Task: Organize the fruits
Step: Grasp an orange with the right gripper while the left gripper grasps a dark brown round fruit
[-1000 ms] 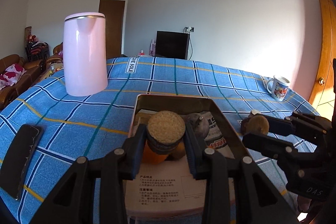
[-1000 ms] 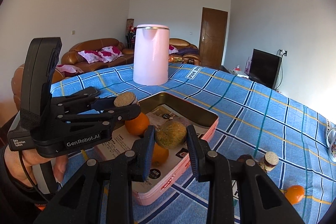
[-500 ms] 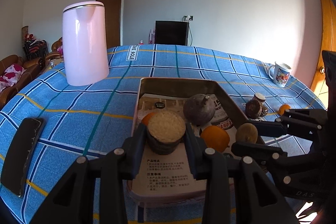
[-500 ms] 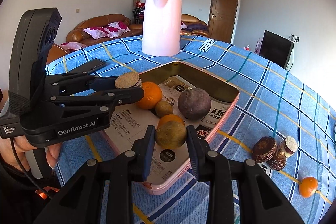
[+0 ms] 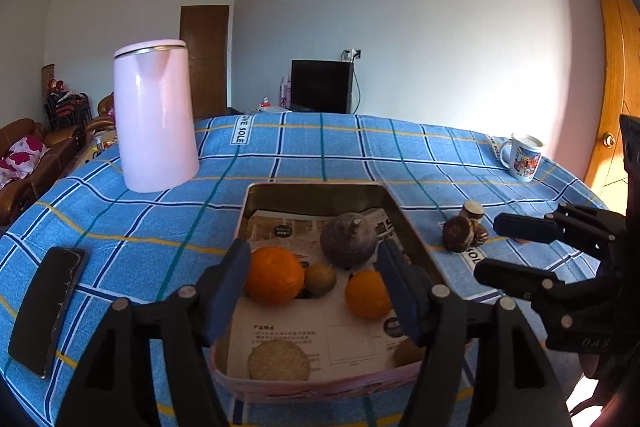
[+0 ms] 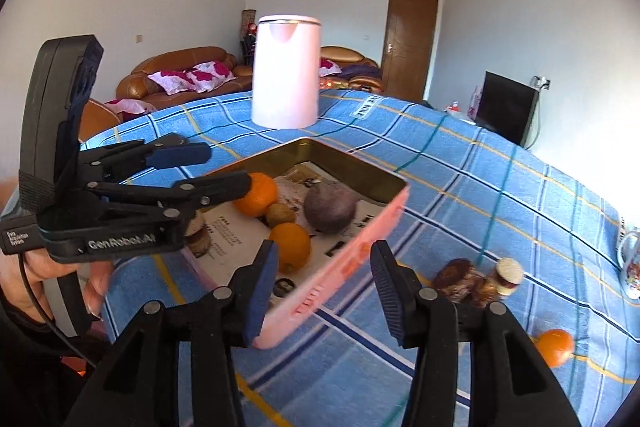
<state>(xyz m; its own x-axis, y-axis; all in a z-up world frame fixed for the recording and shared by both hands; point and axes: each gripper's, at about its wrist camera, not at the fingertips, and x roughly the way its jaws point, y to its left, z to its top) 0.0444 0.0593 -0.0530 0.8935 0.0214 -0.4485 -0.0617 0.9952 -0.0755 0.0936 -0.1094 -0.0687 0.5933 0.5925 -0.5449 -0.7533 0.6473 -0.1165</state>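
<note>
A pink metal tray [image 5: 316, 191] [image 6: 340, 263] lined with printed paper holds two oranges [image 5: 274, 275] [image 6: 291, 245], a dark purple round fruit [image 5: 349, 239] [image 6: 329, 205], a small brown fruit [image 5: 320, 279] and a tan cut-top fruit [image 5: 279, 360] at its near end. My left gripper [image 5: 314, 287] is open and empty above the tray's near part. My right gripper [image 6: 324, 291] is open and empty over the tray's near right wall. On the cloth right of the tray lie brown fruits [image 5: 464, 229] [image 6: 476, 281] and a small orange [image 6: 554, 347].
A tall pink kettle [image 5: 154, 115] [image 6: 286, 71] stands on the blue checked tablecloth behind the tray. A black phone [image 5: 48, 309] lies at the left edge. A printed mug [image 5: 520, 157] stands at the far right. Sofas and a TV are behind the table.
Both grippers have opened. The left let go of the tan cut-top fruit, which now lies at the tray's near end. The right let go of its brown fruit and drew back.
</note>
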